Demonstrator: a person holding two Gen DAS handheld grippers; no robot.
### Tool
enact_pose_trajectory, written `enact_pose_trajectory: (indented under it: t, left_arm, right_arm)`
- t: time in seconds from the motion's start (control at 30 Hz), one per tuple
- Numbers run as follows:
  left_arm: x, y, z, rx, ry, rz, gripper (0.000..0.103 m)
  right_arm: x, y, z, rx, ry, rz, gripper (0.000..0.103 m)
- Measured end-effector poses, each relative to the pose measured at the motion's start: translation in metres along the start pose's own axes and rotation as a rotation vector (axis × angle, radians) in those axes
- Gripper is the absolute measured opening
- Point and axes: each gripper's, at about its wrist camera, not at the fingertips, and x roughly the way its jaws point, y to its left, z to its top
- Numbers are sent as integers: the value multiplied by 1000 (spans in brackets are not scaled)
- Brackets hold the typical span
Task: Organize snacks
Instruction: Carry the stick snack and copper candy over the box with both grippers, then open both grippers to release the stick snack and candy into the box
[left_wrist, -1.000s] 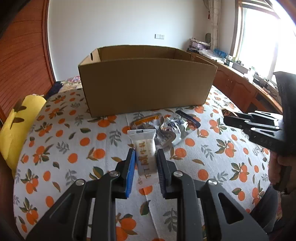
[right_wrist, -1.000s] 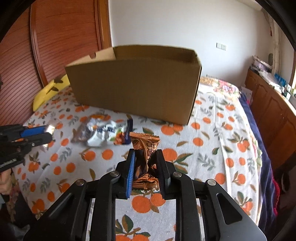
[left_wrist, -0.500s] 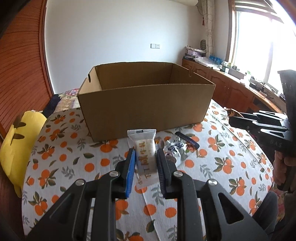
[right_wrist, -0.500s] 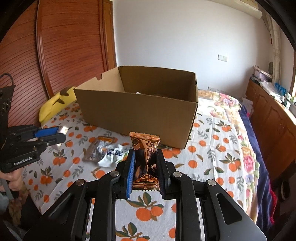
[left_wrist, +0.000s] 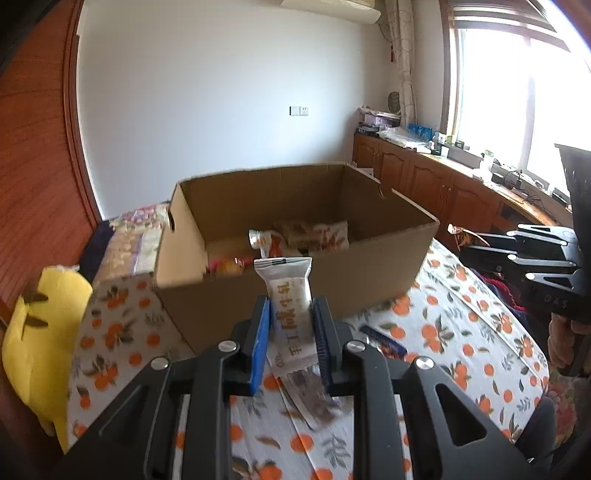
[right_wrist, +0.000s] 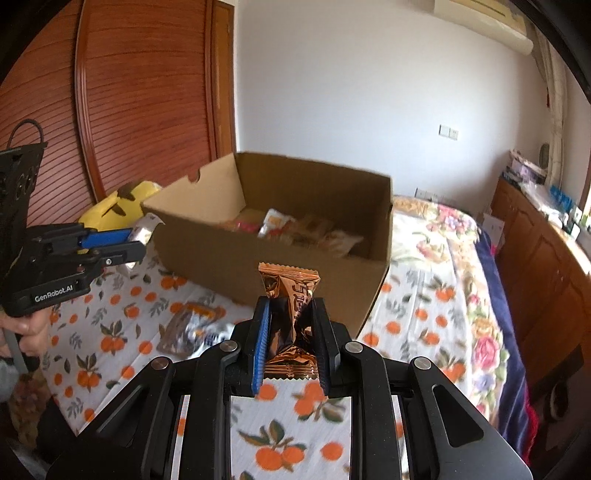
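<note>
The left hand-held gripper (left_wrist: 291, 338) is clamped on a white snack packet (left_wrist: 290, 306); the right hand-held gripper (right_wrist: 290, 345) pinches a copper-foil snack (right_wrist: 290, 314). Both hang above the orange-print bed (right_wrist: 424, 306), short of the cardboard box (left_wrist: 369, 273) (several snacks already inside). This looks like the carry step; next, each of the 2 must clear the near wall before release.

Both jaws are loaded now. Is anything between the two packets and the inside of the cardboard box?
Only the box's near wall. The white packet in the left gripper and the copper packet in the right gripper are both short of the cardboard box. Its top is open, nothing covering it.
</note>
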Motion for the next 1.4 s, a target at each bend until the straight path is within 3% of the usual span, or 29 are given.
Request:
enact_pose_trajectory:
  t: [0.43, 0.63, 0.73, 0.87, 1.4]
  left_arm:
    - [32, 22, 52, 66, -21, 19, 21]
    - [51, 45, 70, 13, -26, 2, 21]
    - [64, 61, 71, -37, -15, 1, 21]
    - [84, 76, 68, -65, 12, 22, 21]
    - [112, 68, 56, -19, 73, -7, 25]
  right_arm:
    - [30, 5, 64, -106, -33, 1, 20]
    - [60, 8, 73, -120, -16, 28, 20]
    - [74, 2, 76, -79, -11, 86, 20]
    - [94, -1, 78, -63, 3, 87, 20]
    - [155, -3, 75, -25, 81, 103, 20]
